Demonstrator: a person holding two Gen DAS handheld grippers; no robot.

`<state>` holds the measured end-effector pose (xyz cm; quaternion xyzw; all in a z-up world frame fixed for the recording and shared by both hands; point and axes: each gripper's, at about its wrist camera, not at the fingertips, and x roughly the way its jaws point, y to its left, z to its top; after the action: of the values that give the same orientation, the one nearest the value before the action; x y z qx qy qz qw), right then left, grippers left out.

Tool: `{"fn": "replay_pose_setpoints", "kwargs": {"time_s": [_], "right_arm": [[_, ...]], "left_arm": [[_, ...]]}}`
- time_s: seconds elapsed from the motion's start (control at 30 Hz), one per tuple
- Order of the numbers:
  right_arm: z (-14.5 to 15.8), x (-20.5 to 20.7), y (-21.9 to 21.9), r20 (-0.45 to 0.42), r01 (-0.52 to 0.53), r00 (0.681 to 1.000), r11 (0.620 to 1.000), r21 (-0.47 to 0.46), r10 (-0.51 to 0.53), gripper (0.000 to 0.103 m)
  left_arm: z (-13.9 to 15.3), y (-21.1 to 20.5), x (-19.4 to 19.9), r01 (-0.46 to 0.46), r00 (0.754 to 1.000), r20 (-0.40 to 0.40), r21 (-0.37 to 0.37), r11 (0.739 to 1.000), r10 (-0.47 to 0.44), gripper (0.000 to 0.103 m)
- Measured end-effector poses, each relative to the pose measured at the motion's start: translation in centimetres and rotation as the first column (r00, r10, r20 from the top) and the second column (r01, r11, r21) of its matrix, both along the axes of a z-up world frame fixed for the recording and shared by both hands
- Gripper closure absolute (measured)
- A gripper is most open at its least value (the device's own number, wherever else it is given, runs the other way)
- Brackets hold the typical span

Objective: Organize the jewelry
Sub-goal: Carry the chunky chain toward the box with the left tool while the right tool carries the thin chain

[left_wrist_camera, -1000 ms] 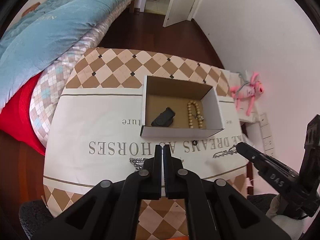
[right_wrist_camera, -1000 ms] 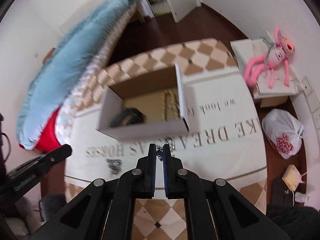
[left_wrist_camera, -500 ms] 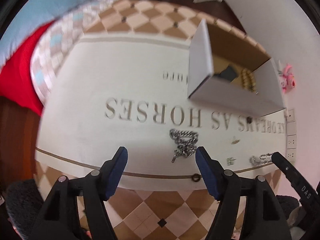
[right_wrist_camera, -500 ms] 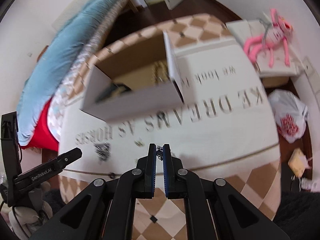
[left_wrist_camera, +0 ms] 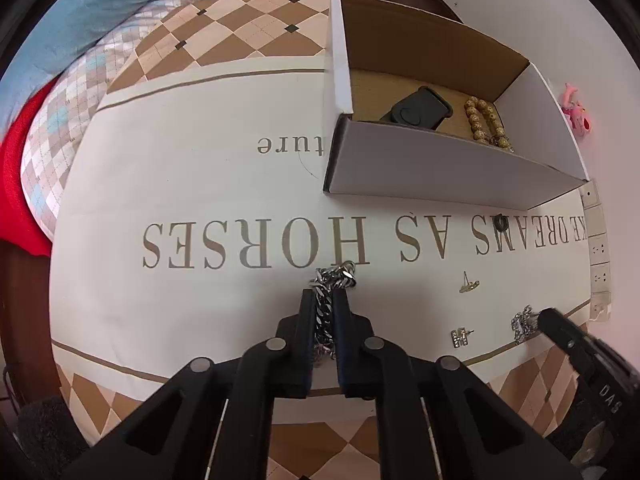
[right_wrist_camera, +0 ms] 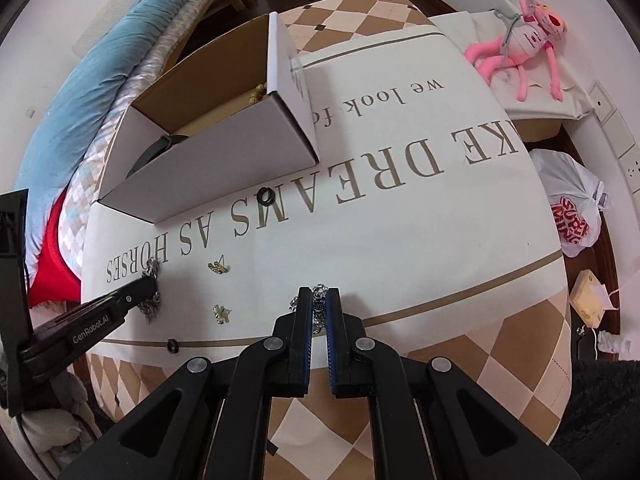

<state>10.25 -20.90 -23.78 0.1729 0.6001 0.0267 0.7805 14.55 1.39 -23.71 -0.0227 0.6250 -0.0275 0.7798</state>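
Note:
A chunky silver chain (left_wrist_camera: 337, 275) lies on the cream tablecloth (left_wrist_camera: 200, 184), and my left gripper (left_wrist_camera: 324, 294) is shut on its near end. From the right wrist view the left gripper (right_wrist_camera: 146, 286) presses down on that chain (right_wrist_camera: 152, 270). My right gripper (right_wrist_camera: 319, 292) is shut on a sparkly rhinestone bracelet (right_wrist_camera: 319, 307) near the cloth's front band. The left wrist view shows this bracelet (left_wrist_camera: 521, 323) at the right gripper's tip (left_wrist_camera: 547, 316). An open white cardboard box (left_wrist_camera: 440, 168) stands behind, holding a black case (left_wrist_camera: 416, 110) and a wooden bead bracelet (left_wrist_camera: 485, 124).
Loose on the cloth are a black ring (right_wrist_camera: 266, 196), a gold earring (right_wrist_camera: 218, 267), an H-shaped earring (right_wrist_camera: 221, 313) and a small dark ring (right_wrist_camera: 172, 346). A bed with a blue duvet (right_wrist_camera: 120, 52) runs along the left. A pink plush toy (right_wrist_camera: 524, 44) and a plastic bag (right_wrist_camera: 572, 208) are at the right.
Both grippers have come down close to the cloth. The left gripper opened wide over the silver chain, then closed on it. The right gripper stayed shut on the sparkly bracelet.

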Motion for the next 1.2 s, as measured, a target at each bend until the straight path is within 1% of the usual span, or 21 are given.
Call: {"fn": "replay_pose_setpoints", "kwargs": {"time_s": [0.07,0.13,0.27,0.33,0.47,0.6,0.7,0.77,0.87,0.9,1.03,1.13,1.2], "right_arm": [[0.3,0.0,-0.1,0.006,0.001,1.000,1.000,0.004,-0.001,0.097],[0.8,0.0,-0.2,0.015,0.001,1.000,1.000,0.018,-0.002,0.097],[3.1,-0.1,-0.2,0.053,-0.013,0.999,0.998,0.058,0.010,0.097],[4.5,0.0,-0.2,0.076,-0.025,0.997,0.996,0.080,0.019,0.097],[8.4,0.3,0.0,0.144,-0.061,0.989,0.990,0.129,0.042,0.097],[12.8,1.6,0.0,0.227,-0.093,0.973,0.980,0.176,0.051,0.097],[15.4,3.7,0.4,0.273,-0.123,0.960,0.973,0.195,0.066,0.097],[16.4,5.8,0.8,0.288,-0.143,0.954,0.974,0.174,0.089,0.097],[16.3,8.9,1.5,0.272,-0.161,0.955,0.977,0.139,0.119,0.097],[15.9,10.1,1.7,0.260,-0.168,0.957,0.978,0.125,0.132,0.097],[14.3,14.0,2.3,0.203,-0.177,0.966,0.983,0.053,0.163,0.097],[12.5,16.2,2.4,0.153,-0.187,0.971,0.982,0.011,0.183,0.096],[11.0,17.5,2.6,0.103,-0.204,0.974,0.979,-0.006,0.204,0.096]], "left_arm": [[0.4,0.5,-0.6,-0.018,1.000,0.009,-0.018,1.000,0.018,0.097],[1.5,1.3,-1.5,-0.032,0.999,0.036,-0.033,0.999,0.034,0.097],[4.7,2.5,-3.5,-0.047,0.995,0.083,-0.089,0.995,0.054,0.097],[6.8,3.0,-4.1,-0.047,0.992,0.111,-0.126,0.991,0.061,0.097],[11.8,2.5,-2.8,-0.019,0.982,0.182,-0.188,0.982,0.054,0.097],[16.0,1.6,0.3,0.024,0.969,0.244,-0.245,0.969,0.038,0.097],[17.7,0.7,3.1,0.062,0.962,0.272,-0.259,0.964,0.011,0.097],[18.1,0.3,5.0,0.080,0.959,0.282,-0.249,0.965,-0.007,0.097],[17.3,-0.3,8.2,0.099,0.967,0.254,-0.238,0.966,-0.036,0.097],[16.7,-0.5,9.6,0.094,0.971,0.234,-0.225,0.970,-0.040,0.097],[14.3,-0.8,12.6,0.097,0.982,0.180,-0.201,0.975,-0.061,0.097],[12.6,-1.1,14.1,0.081,0.991,0.119,-0.164,0.983,-0.062,0.095],[11.5,-1.2,14.9,0.065,0.996,0.077,-0.151,0.986,-0.054,0.094]]}}
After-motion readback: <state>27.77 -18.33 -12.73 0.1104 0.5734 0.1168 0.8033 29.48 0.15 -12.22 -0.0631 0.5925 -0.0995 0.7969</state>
